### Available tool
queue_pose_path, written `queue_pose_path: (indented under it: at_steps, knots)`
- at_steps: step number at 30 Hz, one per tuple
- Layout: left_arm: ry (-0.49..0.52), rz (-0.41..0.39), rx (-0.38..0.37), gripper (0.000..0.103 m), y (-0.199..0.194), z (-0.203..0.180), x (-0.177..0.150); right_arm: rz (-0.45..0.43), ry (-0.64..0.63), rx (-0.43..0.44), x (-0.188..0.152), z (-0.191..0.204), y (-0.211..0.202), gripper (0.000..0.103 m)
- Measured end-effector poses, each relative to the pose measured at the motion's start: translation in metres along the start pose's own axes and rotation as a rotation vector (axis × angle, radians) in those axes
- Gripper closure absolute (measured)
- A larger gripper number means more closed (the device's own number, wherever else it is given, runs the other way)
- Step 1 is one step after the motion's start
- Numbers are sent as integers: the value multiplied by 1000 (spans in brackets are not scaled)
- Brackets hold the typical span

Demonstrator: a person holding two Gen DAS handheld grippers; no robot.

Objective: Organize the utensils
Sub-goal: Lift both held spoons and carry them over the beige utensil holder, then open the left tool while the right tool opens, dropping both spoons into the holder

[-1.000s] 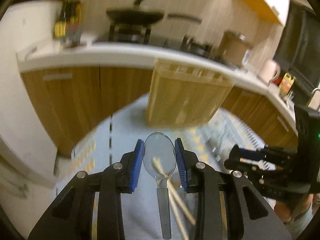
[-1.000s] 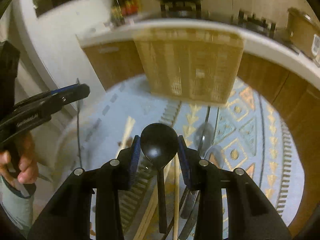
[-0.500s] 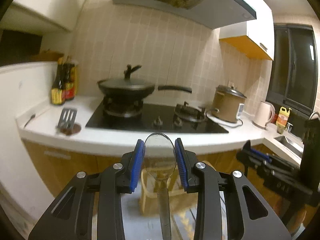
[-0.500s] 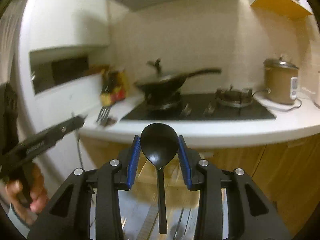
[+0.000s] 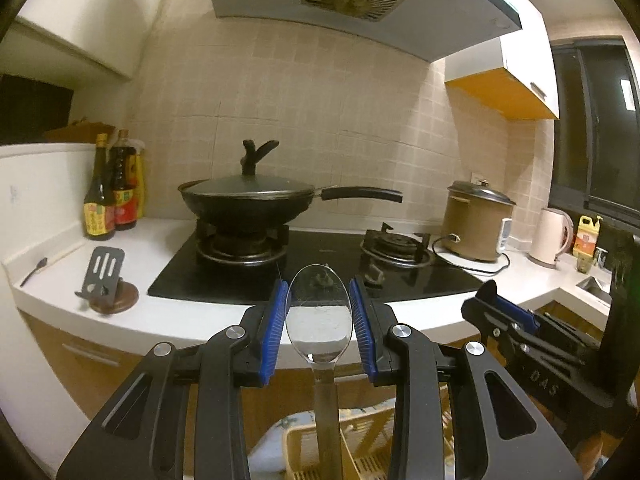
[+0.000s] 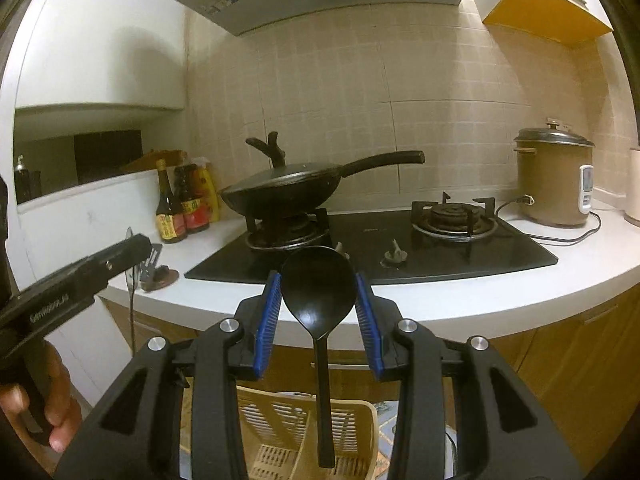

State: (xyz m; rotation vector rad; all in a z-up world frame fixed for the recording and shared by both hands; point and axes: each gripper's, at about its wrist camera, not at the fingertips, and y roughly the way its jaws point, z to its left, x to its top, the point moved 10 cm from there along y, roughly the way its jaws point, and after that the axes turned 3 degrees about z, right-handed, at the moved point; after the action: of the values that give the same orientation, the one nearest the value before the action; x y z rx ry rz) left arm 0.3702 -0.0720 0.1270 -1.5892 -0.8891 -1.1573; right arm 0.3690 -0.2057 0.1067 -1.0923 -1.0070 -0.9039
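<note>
My left gripper [image 5: 319,316] is shut on a clear plastic spoon [image 5: 319,312], bowl up between the blue pads, handle hanging down. My right gripper [image 6: 318,300] is shut on a black spoon [image 6: 319,292] the same way. Both are raised in front of the white kitchen counter [image 5: 160,320]. A beige slotted basket [image 6: 312,432] stands on the floor below; its rim [image 5: 360,436] shows under the left gripper too. The right gripper's body [image 5: 532,344] appears at the right of the left wrist view, and the left gripper's body [image 6: 68,284] at the left of the right wrist view.
On the counter stand a lidded black wok [image 5: 248,200] on the gas hob [image 5: 320,264], a brown rice cooker [image 5: 476,224], sauce bottles [image 5: 108,196], a black spatula on a round rest [image 5: 102,276], a small dark spoon [image 5: 34,270] and a kettle [image 5: 552,236]. Wooden cabinet doors [image 6: 580,360] run below.
Both grippers have risen and tilted up from the floor mat and basket to face the counter and hob. Each keeps its spoon. The loose utensils on the mat have dropped out of view.
</note>
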Motion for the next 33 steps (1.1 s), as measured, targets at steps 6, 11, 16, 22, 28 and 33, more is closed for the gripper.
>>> queue_pose_path:
  at_steps: [6, 11, 16, 22, 28, 33]
  knots:
    - [-39, -11, -27, 73, 10, 4, -2, 18, -34, -23, -15, -3, 12, 69]
    - [-42, -55, -48, 73, 4, 3, 13, 2, -22, -22, -15, -8, 13, 69]
    - [-30, -57, -12, 73, 19, 8, 4, 10, -37, -28, -23, -8, 19, 69]
    - [-34, -34, 9, 73, 23, 12, -20, 22, -30, -15, -33, -9, 19, 69]
    - [-23, 10, -38, 72, 10, 5, -32, 55, 2, 30, -40, -9, 5, 61]
    - [-22, 29, -50, 66, -14, 3, -36, 86, 38, 42, -45, -15, -15, 44]
